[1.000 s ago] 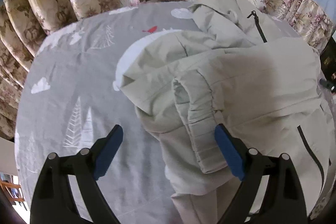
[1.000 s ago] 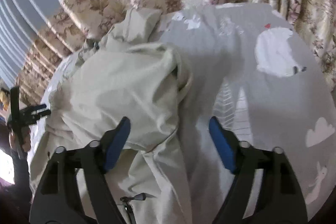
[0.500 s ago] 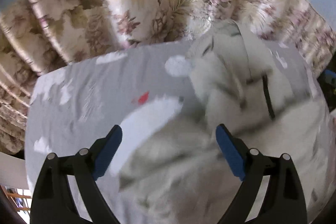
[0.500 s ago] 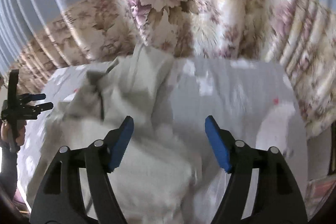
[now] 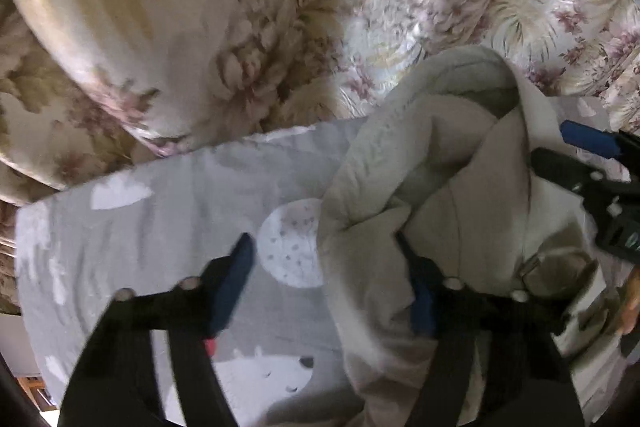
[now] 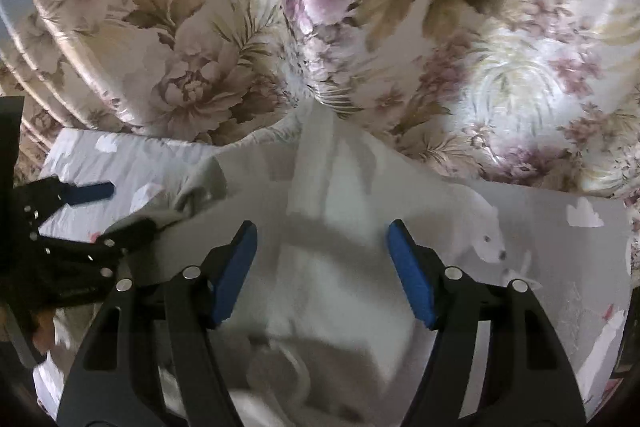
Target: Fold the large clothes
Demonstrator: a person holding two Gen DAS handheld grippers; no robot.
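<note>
1. Jacket, pale beige with a soft matte weave, lies crumpled on the grey animal-print bed sheet near the floral curtain.
2. My left fingers have just been narrowing around its bunched hood edge; I cannot tell if they pinch.
3. My right fingers stand wide, straddling cloth.

1. The left wrist view looks steeply down, close over the pale jacket, which fills its right half.
2. The right wrist view looks steeply down, close over the jacket's far edge.
3. Both share the jacket, the grey printed sheet beneath it, and the floral curtain beyond it.
</note>
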